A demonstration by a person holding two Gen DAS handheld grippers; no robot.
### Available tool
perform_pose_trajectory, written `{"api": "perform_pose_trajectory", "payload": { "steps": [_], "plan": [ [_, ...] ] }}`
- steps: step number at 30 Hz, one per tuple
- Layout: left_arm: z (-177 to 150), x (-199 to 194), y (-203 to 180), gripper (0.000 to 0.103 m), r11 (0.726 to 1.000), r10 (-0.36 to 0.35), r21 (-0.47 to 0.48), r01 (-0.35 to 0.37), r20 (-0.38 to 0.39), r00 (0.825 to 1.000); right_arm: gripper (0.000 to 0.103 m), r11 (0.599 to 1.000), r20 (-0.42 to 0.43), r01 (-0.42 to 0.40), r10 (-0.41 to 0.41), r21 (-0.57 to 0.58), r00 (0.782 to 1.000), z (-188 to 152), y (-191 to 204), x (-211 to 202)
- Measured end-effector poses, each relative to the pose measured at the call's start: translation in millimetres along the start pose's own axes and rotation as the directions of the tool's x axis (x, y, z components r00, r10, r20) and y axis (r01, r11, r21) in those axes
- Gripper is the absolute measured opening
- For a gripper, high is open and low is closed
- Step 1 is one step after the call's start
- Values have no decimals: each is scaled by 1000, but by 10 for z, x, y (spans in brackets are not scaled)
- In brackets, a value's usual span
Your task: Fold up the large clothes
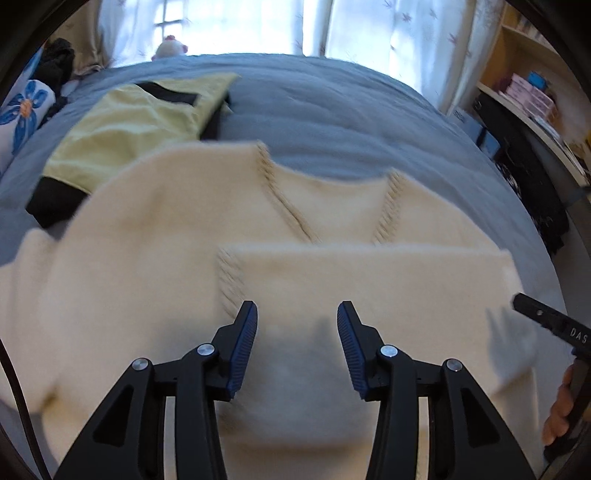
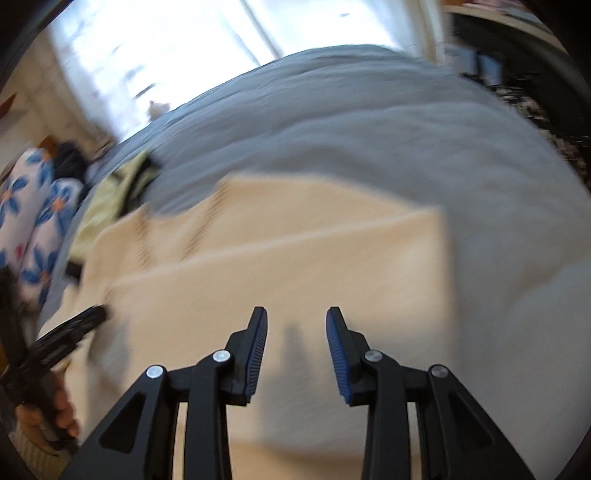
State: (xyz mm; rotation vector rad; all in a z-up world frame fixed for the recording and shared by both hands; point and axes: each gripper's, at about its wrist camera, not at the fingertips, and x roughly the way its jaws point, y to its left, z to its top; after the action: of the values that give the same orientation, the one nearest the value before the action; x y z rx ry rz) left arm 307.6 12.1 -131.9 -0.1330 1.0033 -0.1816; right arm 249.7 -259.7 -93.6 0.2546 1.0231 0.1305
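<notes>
We held both tongs, left [image 1: 297, 314] and right [image 2: 296, 319], apart and empty; the sweater's [image 1: 155, 236] folded sleeve [image 1: 369, 273] could slip open.

A wide bed under a grey-blue quilted cover [image 1: 332, 110] fills the room; bright daylight comes through white patterned curtains [image 1: 388, 29] behind it, pale wooden shelving [image 1: 524, 62] standing rightward.

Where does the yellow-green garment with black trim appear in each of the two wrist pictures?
Left wrist view: the yellow-green garment lies upper left, on the grey bed cover, beyond the cream sweater.
Right wrist view: only a narrow strip of it shows at the left, past the sweater's far left corner.
Shared landmark: the blue-flowered fabric at the left edge in both.
</notes>
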Motion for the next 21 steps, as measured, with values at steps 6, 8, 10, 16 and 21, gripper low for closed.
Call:
{"api": "perform_pose_trajectory", "payload": {
  "steps": [6,8,10,16,21],
  "plan": [
    [-333,102,-107,44,997,56,57,-56,-4,998,33,994,-65,47,-53,-103,996,-335,195,204],
    [-354,63,-78,44,996,68,61,-67,-4,998,33,993,-41,71,-75,-89,996,-388,59,117],
    [-379,15,-51,44,995,77,57,-77,-4,997,33,987,-19,148,-149,-61,989,-391,-108,56],
    [-499,-154,-98,46,989,118,89,-119,24,993,33,982,-26,186,-186,19,982,-438,-457,-129],
    [-629,-420,-171,50,991,105,80,-108,39,994,33,955,-33,294,-296,-45,955,-512,-235,-242]
  ]
}}
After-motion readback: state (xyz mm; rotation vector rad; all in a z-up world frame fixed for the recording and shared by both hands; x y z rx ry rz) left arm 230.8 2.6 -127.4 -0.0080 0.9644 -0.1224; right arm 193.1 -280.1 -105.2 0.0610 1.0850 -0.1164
